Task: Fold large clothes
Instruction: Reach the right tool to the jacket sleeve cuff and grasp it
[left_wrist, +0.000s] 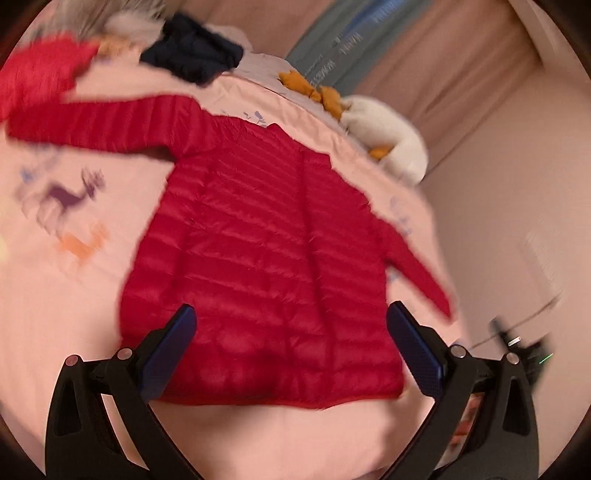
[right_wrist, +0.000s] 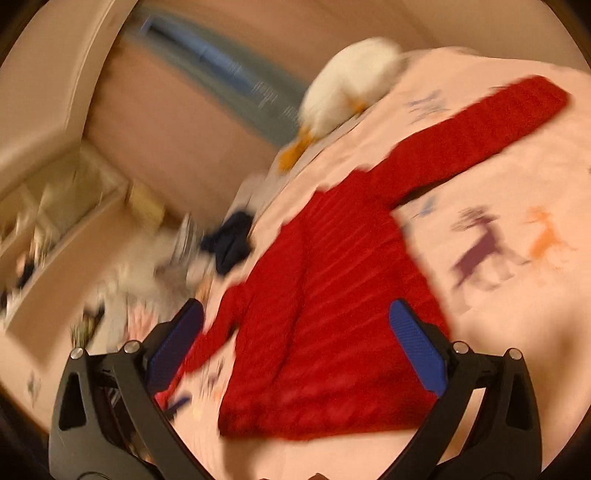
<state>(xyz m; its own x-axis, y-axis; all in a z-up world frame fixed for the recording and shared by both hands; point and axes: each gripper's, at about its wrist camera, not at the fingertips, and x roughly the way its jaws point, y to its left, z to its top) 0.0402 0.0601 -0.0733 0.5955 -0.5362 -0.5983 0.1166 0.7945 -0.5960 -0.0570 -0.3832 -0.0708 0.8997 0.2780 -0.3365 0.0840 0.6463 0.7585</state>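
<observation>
The red jacket (left_wrist: 266, 258) lies spread flat on the bed (left_wrist: 74, 295); both grippers' jaws are spread and empty. Next, probably grasp a sleeve (left_wrist: 110, 122) to fold inward.

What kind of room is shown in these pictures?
Most likely a bedroom: a red jacket lies spread on a bed with a pink animal-print cover, beside a white plush toy.

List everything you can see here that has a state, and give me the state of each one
Red puffer jacket: spread flat on the bed, unfolded, both sleeves stretched out.
Left claw: open, holding nothing.
Right claw: open, holding nothing.
Dark garment: crumpled in a heap.
White plush duck: lying at the bed's edge.
</observation>
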